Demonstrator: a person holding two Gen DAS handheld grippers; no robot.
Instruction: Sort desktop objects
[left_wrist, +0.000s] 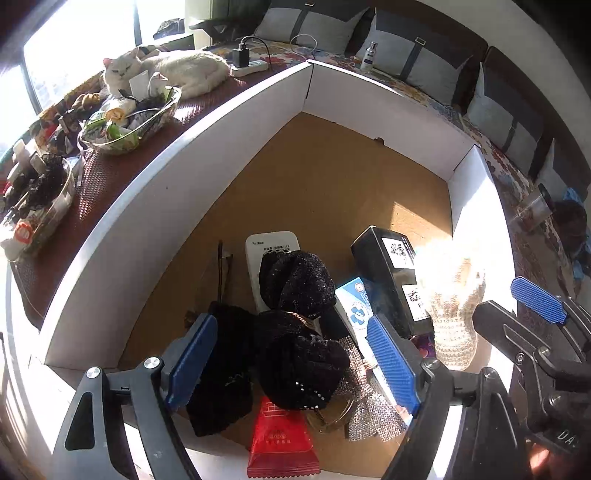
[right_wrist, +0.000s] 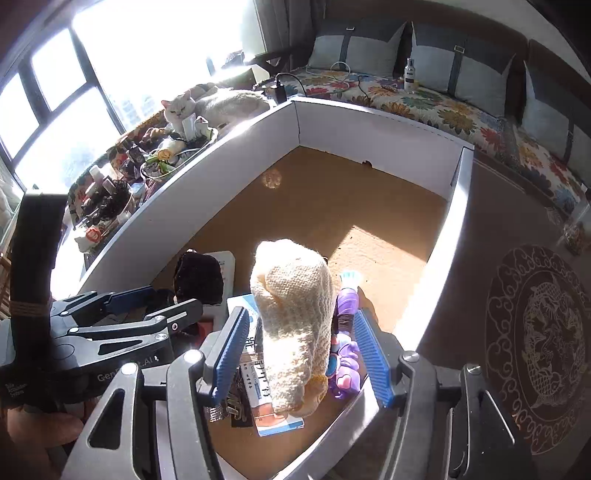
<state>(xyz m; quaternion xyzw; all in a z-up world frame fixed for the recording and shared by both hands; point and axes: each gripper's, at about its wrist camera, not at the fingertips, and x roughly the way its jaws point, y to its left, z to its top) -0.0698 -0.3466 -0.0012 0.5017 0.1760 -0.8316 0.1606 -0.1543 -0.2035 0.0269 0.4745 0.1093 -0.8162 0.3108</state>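
We found sorting barely begun: black scrunchies (left_wrist: 295, 284), cream knit item (right_wrist: 295, 317), black box (left_wrist: 388, 273) lay heaped in white-walled tray (left_wrist: 147, 206). Left gripper (left_wrist: 295, 358), right gripper (right_wrist: 303, 354) hovered above, jaws apart, gripping nothing.

left gripper (left_wrist: 299, 360), right gripper (right_wrist: 306, 354), jaws apart

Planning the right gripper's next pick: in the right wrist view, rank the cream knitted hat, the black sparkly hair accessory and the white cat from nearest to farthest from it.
1. Cream knitted hat: between the right gripper's fingers.
2. Black sparkly hair accessory: left, mid-box.
3. White cat: outside the box, by the window.
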